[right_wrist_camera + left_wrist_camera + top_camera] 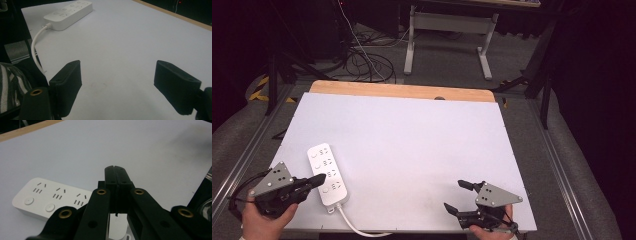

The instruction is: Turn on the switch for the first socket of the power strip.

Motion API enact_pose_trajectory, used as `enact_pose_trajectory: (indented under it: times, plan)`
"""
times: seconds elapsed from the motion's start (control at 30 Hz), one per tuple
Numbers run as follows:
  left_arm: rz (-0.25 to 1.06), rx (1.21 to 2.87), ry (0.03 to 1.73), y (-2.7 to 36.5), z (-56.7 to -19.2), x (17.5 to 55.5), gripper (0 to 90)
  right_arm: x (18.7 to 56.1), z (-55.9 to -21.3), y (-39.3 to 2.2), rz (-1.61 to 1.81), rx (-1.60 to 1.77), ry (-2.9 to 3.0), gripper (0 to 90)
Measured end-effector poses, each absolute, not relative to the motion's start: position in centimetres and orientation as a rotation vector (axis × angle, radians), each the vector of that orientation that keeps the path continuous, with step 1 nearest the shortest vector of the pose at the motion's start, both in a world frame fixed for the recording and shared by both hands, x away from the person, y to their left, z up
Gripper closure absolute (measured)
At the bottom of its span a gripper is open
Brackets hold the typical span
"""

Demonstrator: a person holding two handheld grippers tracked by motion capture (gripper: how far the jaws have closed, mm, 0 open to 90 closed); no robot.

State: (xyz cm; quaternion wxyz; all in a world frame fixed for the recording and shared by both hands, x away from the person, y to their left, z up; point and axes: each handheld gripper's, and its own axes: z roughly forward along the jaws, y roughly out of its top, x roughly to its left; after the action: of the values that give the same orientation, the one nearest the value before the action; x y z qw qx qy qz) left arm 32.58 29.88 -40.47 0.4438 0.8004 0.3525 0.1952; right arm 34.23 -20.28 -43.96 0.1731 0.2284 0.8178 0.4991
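Note:
A white power strip (328,173) lies flat on the white table (412,140) near its front left corner, its white cable (354,226) trailing off the front edge. My left gripper (319,179) is shut with nothing between the jaws, its tips hovering over the strip's near half. In the left gripper view the closed jaws of my left gripper (115,168) rise just right of the strip's sockets (53,197). My right gripper (457,196) stands open at the front right of the table, empty. The strip (68,12) and cable (36,47) lie far off in the right gripper view, beyond my right gripper (125,86).
A wooden strip (402,91) runs along the table's far edge. Beyond it stand a white desk frame (449,35) and loose cables (364,60) on the carpet. Metal rails (562,170) flank the table. Striped fabric (11,82) shows at the left of the right gripper view.

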Motion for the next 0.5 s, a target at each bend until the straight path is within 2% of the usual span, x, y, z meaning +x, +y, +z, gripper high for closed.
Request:
enact_pose_trajectory:
  times: [0.33, 0.5]
  plan:
    - [0.455, 2.003, 0.869, 29.5, -40.2, 33.6, 90.0, 34.2, -44.0, -20.3, 1.416, 0.644, 2.319, 22.6]
    - [0.422, 2.067, 0.876, 29.6, -40.0, 34.1, 90.0, 34.2, -44.0, -20.3, 1.416, 0.639, 2.322, 22.6]
